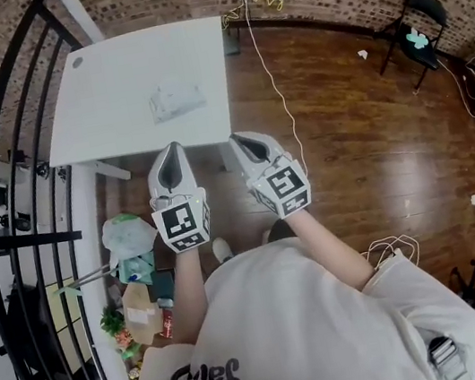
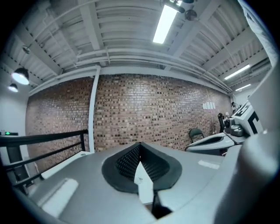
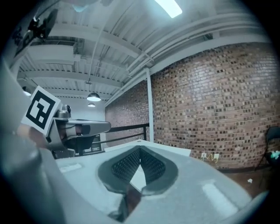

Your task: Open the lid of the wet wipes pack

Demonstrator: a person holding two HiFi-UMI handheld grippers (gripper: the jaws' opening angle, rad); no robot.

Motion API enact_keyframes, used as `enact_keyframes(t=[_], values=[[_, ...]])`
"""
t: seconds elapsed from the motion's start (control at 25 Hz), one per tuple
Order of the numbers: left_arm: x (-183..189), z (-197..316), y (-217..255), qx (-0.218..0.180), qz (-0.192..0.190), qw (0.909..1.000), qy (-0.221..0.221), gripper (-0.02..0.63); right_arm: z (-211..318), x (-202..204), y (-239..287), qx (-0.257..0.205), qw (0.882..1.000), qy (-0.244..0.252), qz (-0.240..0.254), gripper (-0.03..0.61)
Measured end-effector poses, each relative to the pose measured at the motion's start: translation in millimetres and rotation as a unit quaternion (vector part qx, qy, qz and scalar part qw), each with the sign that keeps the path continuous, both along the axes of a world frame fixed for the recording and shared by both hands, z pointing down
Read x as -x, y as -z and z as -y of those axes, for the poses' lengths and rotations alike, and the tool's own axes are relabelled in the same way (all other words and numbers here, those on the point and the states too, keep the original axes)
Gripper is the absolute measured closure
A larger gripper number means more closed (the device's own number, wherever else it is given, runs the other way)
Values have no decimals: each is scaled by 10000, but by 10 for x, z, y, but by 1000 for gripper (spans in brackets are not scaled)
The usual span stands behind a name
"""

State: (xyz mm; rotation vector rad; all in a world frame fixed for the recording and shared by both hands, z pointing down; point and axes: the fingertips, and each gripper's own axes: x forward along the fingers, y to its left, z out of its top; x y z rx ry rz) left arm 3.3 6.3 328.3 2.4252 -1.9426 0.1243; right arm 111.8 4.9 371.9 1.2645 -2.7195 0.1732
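The wet wipes pack (image 1: 175, 101), a pale crinkled packet, lies flat near the middle of the white table (image 1: 109, 80); I cannot make out its lid. Both grippers hover side by side at the table's near edge, short of the pack and pointing toward it. My left gripper (image 1: 174, 150) has its jaws together with nothing between them, as the left gripper view (image 2: 140, 146) also shows. My right gripper (image 1: 241, 141) is likewise shut and empty (image 3: 140, 151). Neither gripper view shows the pack.
A black railing (image 1: 8, 179) curves along the left of the table. Bags and clutter (image 1: 134, 275) lie on the floor below the table's near left corner. A cable (image 1: 282, 104) runs over the wooden floor; a black folding chair (image 1: 413, 26) stands far right by the brick wall.
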Motion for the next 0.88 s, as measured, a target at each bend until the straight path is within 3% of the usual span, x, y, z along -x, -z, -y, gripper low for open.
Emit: enact_keyframes(t=[0.12, 0.32, 0.52, 0.88], values=[[232, -72, 5, -114, 79, 9999, 16, 597, -38, 81, -24, -25, 9991, -404, 83, 588], [483, -318, -103, 106, -3, 9999, -125, 597, -258, 360, 41, -100, 9986, -510, 2, 588], [521, -301, -68, -41, -134, 9998, -141, 597, -320, 579, 249, -473, 9982, -250, -254, 588], [539, -369, -123, 11, -101, 9999, -79, 597, -309, 609, 284, -445, 9984, -219, -272, 588]])
